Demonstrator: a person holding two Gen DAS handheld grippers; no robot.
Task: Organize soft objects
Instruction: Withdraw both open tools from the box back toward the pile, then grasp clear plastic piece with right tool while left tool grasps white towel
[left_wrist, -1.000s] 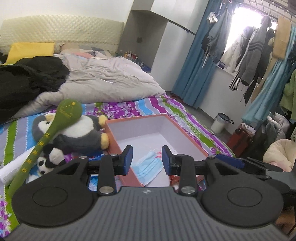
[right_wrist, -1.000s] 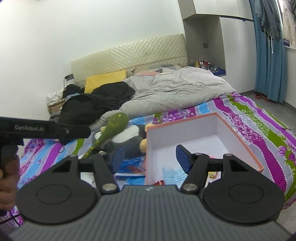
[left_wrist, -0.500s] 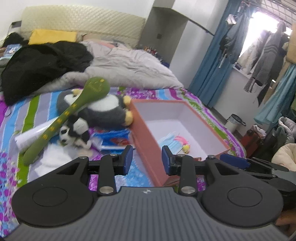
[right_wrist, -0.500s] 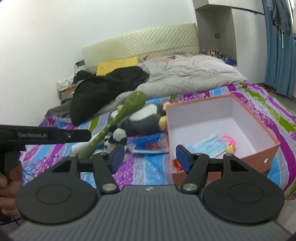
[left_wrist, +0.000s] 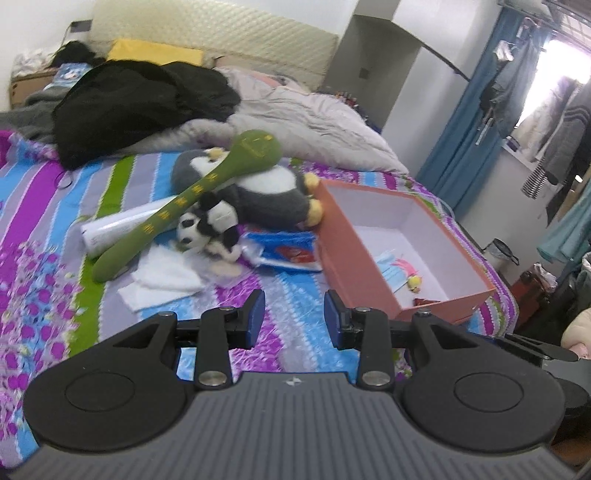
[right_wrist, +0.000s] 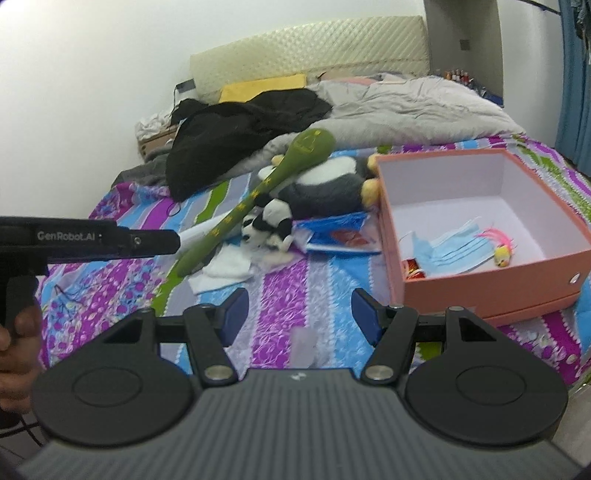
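Overhead-ish from both wrists: bed under a striped purple, blue and green floral sheet, grey duvet bunched toward the headboard, black garment heaped on its left side. Open pink box resting on the sheet at right, white inside, holding blue face masks and a small yellow toy with pink feathers. Just left of the box, touching its wall: grey and white penguin plush lying on its side. Long green plush club laid diagonally across the penguin, head up on its body, tail down on the sheet. Small panda plush lying against the penguin's front, beside the club. Blue and red packet and white tissues flat on the sheet nearby.

Left gripper released, jaws apart, nothing between, only sheet behind. Right gripper released too, wider gap, empty, over bare sheet short of the toys. Hand on the left gripper's handle seen at the right view's edge.
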